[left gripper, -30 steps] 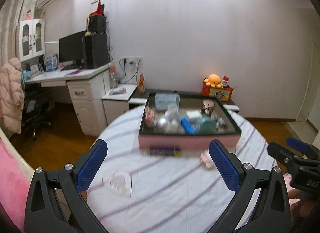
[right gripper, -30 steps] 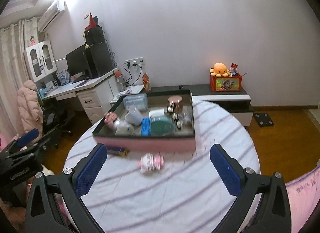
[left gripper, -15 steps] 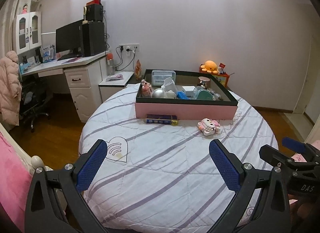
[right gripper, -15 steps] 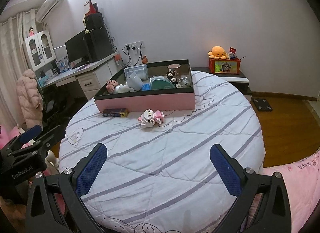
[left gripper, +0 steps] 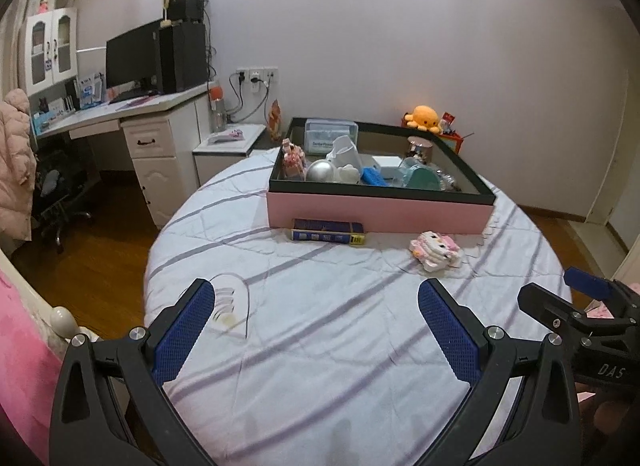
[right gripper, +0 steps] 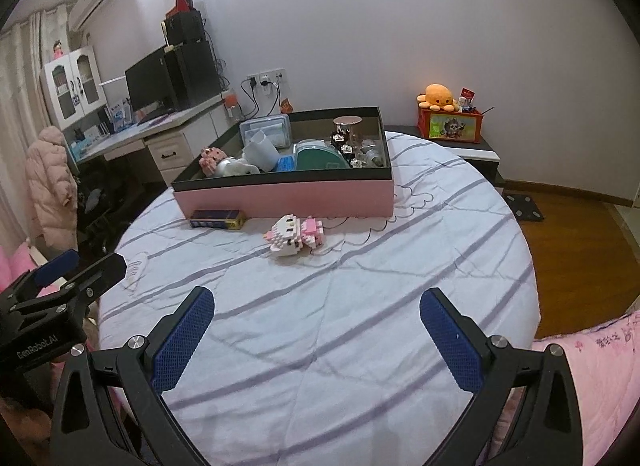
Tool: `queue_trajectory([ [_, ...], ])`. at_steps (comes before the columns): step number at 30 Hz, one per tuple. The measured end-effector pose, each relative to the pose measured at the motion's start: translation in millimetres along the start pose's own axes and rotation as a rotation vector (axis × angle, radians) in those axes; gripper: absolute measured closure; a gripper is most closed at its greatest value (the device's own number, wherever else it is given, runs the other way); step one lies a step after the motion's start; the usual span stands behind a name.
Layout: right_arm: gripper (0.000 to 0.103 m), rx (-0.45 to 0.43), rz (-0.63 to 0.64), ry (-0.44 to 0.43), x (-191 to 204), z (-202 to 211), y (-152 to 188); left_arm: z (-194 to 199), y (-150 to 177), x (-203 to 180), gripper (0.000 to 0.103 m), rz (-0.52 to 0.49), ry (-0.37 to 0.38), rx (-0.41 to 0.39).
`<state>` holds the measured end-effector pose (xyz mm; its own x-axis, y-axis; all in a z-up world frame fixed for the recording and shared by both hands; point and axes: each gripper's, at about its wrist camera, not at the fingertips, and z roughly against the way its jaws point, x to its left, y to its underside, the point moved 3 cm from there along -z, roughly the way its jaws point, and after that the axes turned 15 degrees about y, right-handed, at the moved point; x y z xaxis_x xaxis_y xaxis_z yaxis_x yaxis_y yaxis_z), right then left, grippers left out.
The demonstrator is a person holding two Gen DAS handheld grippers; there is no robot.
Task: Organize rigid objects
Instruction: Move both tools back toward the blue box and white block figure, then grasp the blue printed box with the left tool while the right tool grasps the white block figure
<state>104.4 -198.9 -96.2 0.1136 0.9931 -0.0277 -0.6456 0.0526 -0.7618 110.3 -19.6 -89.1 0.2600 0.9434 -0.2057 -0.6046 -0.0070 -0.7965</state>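
**Two strays outside the box, both grippers empty**

Left wrist view: left gripper (left gripper: 316, 324) spread wide, nothing between its fingers, hovering over the near part of the round striped bedspread (left gripper: 320, 366). Pink box (left gripper: 378, 215) sits at the far side, already full of small items. Dark blue book (left gripper: 328, 230) lies flat just against the box front, long axis parallel to that wall. Pink block-built cat figure (left gripper: 437, 250) lies right of it, apart from the box.

Right wrist view: right gripper (right gripper: 318, 326) likewise wide open and empty. Cat figure (right gripper: 294, 236) lies on its side, long axis roughly left-right, head toward the book (right gripper: 217, 219). Best to close across its short width, gently; bricks may separate.
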Motion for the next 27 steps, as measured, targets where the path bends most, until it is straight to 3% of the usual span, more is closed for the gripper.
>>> queue_trajectory([
  [6,0.000,0.076,0.052,0.015,17,-51,-16,-56,-18,12,0.000,-0.003,0.015,0.081],
  [11,0.000,0.126,0.080,0.010,31,-88,-24,-93,-23,25,0.000,-0.011,-0.014,0.151],
  [21,0.000,0.182,0.131,-0.027,40,-126,-30,-147,-28,34,0.000,-0.013,0.008,0.270],
  [23,0.006,0.180,0.140,-0.042,41,-128,-31,-156,-29,34,0.000,-0.014,0.009,0.294],
  [27,0.040,0.160,0.189,0.001,45,-127,-32,-168,-32,26,0.000,-0.038,-0.005,0.318],
])
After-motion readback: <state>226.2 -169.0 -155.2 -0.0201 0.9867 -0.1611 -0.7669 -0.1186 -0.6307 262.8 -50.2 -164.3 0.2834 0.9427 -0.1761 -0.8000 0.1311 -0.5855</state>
